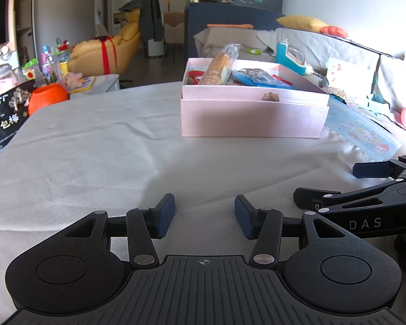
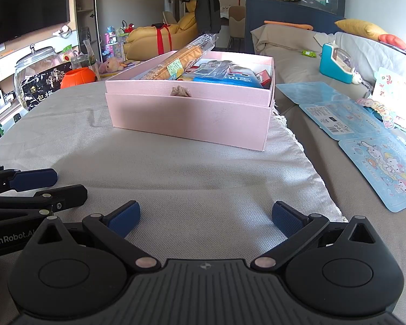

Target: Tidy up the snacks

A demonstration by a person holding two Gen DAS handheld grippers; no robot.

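The pink box's point(image 1: 254, 116) near wall hides the lower snacks, and the black bag point(image 1: 5, 116) is cut off at the frame edge.

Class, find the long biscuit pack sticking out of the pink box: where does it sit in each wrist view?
Left wrist: long biscuit pack upper centre, leaning at the pink box left end.
Right wrist: long biscuit pack upper centre-left, lying diagonally over the pink box.
Shared landmark: orange pumpkin bucket.

Black hand-held gripper point(image 2: 205, 218) with blue ribbed pads point(image 2: 123, 220), silver rivets.

A box point(image 1: 254, 117) sits centre frame on the worktop point(image 1: 94, 149), snack packets point(image 1: 257, 77) inside; sticker sheets point(image 2: 379, 168) lie at its right.
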